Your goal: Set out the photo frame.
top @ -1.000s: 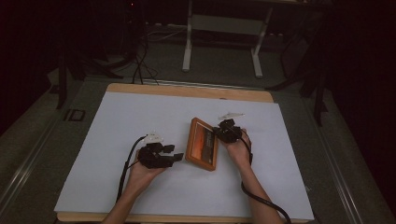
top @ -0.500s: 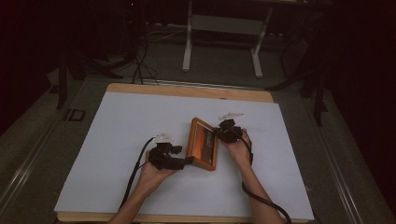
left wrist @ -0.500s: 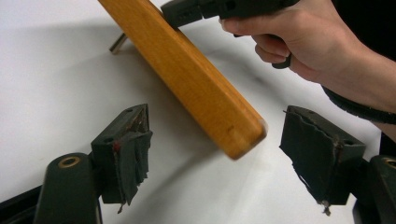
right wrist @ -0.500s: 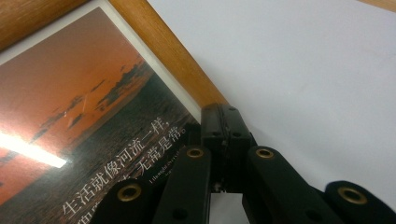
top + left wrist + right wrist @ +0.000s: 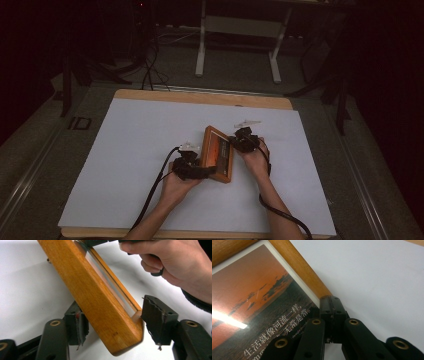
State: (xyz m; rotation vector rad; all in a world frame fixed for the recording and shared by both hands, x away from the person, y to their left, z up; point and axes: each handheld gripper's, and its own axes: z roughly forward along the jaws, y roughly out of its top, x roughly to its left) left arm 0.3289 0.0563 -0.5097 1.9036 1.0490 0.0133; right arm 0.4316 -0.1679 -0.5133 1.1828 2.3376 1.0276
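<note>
A wooden picture frame (image 5: 217, 152) with an orange sunset print stands tilted on its edge in the middle of the white table. My left gripper (image 5: 207, 172) is at its near corner. In the left gripper view the frame's corner (image 5: 120, 335) sits between my left gripper's (image 5: 115, 325) pads. The jaws have just been closing and both pads touch the wood. My right gripper (image 5: 235, 142) is at the frame's far right side. In the right gripper view my right gripper (image 5: 330, 302) is shut, its tips against the wooden border (image 5: 299, 267) beside the print (image 5: 262, 302).
A white sheet (image 5: 140, 135) covers the wooden table top (image 5: 200, 97). A black cable (image 5: 155, 195) trails from the left gripper toward the near edge, another (image 5: 280, 215) from the right. A white stand's legs (image 5: 202, 50) rise on the floor behind the table.
My left hand has moved right, from the open sheet up to the frame, and its jaws now straddle the frame's near corner. The right hand and the frame have kept still.
</note>
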